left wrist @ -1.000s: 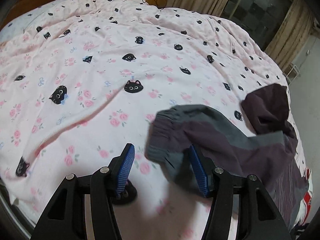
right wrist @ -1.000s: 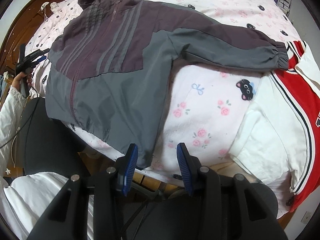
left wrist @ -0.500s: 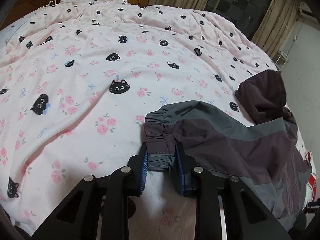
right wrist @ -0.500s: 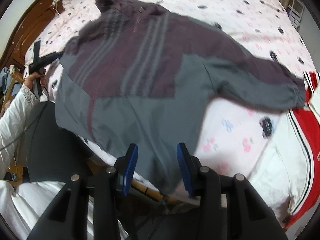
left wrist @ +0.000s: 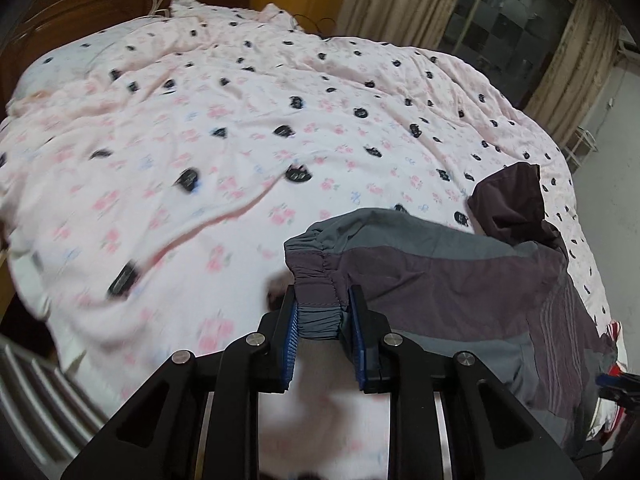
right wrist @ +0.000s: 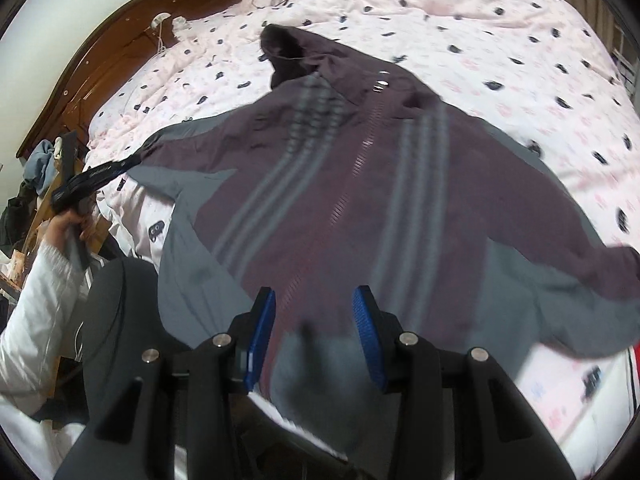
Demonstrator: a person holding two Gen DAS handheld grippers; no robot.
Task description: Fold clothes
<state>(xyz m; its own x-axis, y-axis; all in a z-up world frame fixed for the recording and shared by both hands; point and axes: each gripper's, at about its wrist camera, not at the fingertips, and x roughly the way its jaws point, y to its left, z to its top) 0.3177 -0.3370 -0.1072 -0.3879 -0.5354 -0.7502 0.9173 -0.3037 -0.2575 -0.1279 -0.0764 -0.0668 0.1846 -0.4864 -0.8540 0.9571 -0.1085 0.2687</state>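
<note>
Jacket, purple and grey with 3 pale stripes on each side of the zip, lies face up across the pink cat-print bedspread, filling the middle of the right wrist view, its hood toward the upper left. In the left wrist view the left gripper is clenched on the elastic sleeve cuff at lower centre, blue pads pressing the gathered fabric from both sides. The right gripper hangs over the hem near the zip with its jaws parted and nothing pinched between them; the fabric below is blurred.

The step in hand looks like folding the sleeve in over the chest. To do it well, carry the cuff low and flat across the body so the sleeve creases at the shoulder seam rather than bunching. The free gripper would best pin or grasp the hem to stop the slippery shell sliding on the bedspread.
</note>
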